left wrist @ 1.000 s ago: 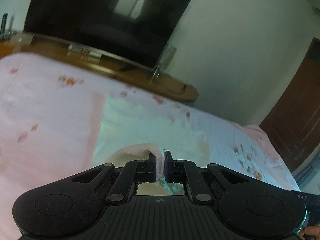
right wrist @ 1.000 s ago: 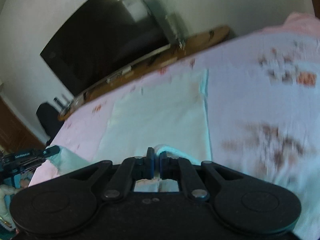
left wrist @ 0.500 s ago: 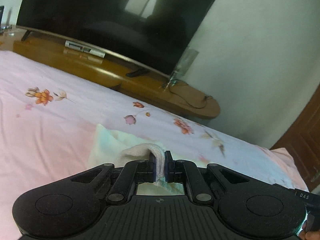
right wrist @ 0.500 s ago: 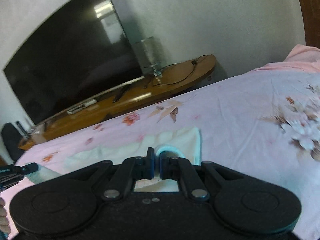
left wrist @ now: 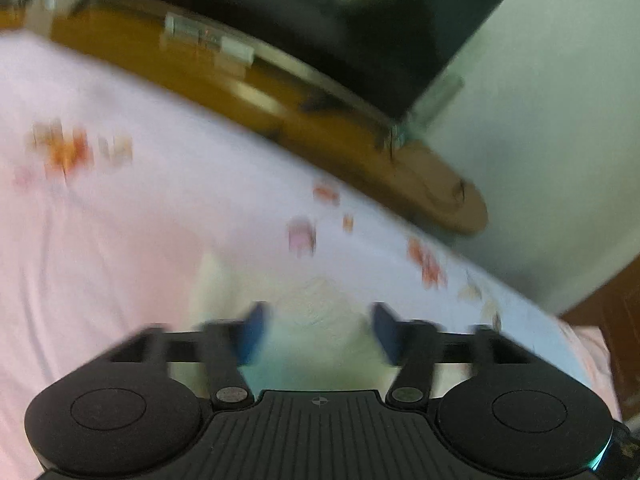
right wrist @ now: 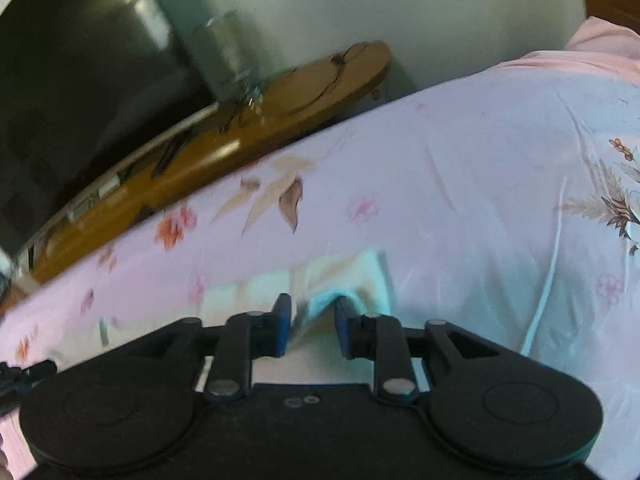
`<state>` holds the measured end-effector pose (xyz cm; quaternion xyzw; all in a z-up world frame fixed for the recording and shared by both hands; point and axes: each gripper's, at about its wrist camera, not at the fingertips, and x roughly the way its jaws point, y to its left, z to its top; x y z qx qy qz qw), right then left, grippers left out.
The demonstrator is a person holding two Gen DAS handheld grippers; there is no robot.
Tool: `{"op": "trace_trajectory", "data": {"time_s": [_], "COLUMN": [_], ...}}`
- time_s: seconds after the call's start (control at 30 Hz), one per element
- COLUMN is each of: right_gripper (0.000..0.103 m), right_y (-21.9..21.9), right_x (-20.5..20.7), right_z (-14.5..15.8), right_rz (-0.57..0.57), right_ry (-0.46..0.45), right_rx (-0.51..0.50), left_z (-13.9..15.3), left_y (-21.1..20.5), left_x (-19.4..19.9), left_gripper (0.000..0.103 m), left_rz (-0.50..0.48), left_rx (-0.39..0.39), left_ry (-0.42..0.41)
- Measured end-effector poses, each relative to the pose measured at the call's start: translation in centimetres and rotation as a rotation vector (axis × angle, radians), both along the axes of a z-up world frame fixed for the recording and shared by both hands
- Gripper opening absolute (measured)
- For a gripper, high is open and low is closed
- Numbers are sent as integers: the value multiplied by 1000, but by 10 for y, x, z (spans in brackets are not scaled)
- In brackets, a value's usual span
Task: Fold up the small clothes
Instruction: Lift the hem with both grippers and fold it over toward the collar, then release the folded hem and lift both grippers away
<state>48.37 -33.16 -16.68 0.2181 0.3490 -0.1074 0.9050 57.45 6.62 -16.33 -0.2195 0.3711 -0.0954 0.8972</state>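
A small pale cream and mint garment (left wrist: 316,312) lies on the pink flowered bedsheet (left wrist: 100,248), low in the blurred left wrist view. My left gripper (left wrist: 318,330) hangs over it and its jaws are opening; the cloth sits loose between them, clear of the blue pads (left wrist: 252,330). In the right wrist view the same garment (right wrist: 344,272) lies bunched with a mint fold rising between the jaws. My right gripper (right wrist: 310,322) is opening too, and its pads (right wrist: 282,322) no longer pinch the cloth.
A long wooden TV bench (left wrist: 352,148) runs along the far side of the bed, with a large dark television (right wrist: 72,72) on it and a white wall (right wrist: 360,8) behind. The bedsheet (right wrist: 500,184) stretches away to the right. A brown door (left wrist: 616,312) stands at the far right.
Both grippers carried the garment's edge toward the far side of the bed and sank lower. Each was shut on the cloth before; now both have let go and stand apart.
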Motion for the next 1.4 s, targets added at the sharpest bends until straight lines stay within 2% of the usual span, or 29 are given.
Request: {"op": "trace_trajectory", "data": {"time_s": [0.07,0.13,0.2,0.33,0.47,0.53,0.6,0.73,0.83,0.87,0.93,0.97,1.1,1.2,1.3,1.4], "right_gripper": [33,32,32,32,39,41,39,33,29,29,29,29,29,31,32,32], "right_y": [-2,0,8,19,23,20,18,28,45,49,51,50,43,57,78,101], "right_x": [4,4,-2,-19,-46,-49,-46,-32,-17,-13,-12,-14,-10,-26,-53,-73], "right_z": [3,4,8,3,-6,-5,0,12,2,-5,-18,-23,-16,-3,6,9], "right_rz": [-2,17,38,119,141,123,102,124,173,178,181,191,159,187,242,308], "right_ry": [-4,5,-7,57,88,86,73,6,32,54,89,79,103,72,27,15], "right_rx": [-19,-39,-114,-189,-254,-255,-254,-277,-287,-297,-338,-372,-323,-322,-311,-301], "left_z": [11,13,10,-8,-30,-31,-24,-10,-19,-27,-34,-34,-24,-14,-8,-11], "left_y": [-3,-5,-7,-6,3,12,11,-5,-19,-22,-28,-30,-21,-16,-12,-16], "left_x": [-1,-6,-15,-50,-73,-79,-79,-70,-56,-55,-63,-67,-78,-97,-120,-135], "left_gripper": [70,70,70,70,70,70,70,70,70,70,70,70,70,70,70,70], "left_rz": [-18,-50,-79,-140,-172,-131,-116,-152,-173,-170,-209,-224,-211,-211,-212,-235], "left_rx": [41,61,96,186,278,255,235,224,221,247,333,361,348,379,372,359], "left_ry": [-53,-42,-30,-4,50,66,34,-38,-16,-16,-77,-93,-81,-105,-124,-81]}}
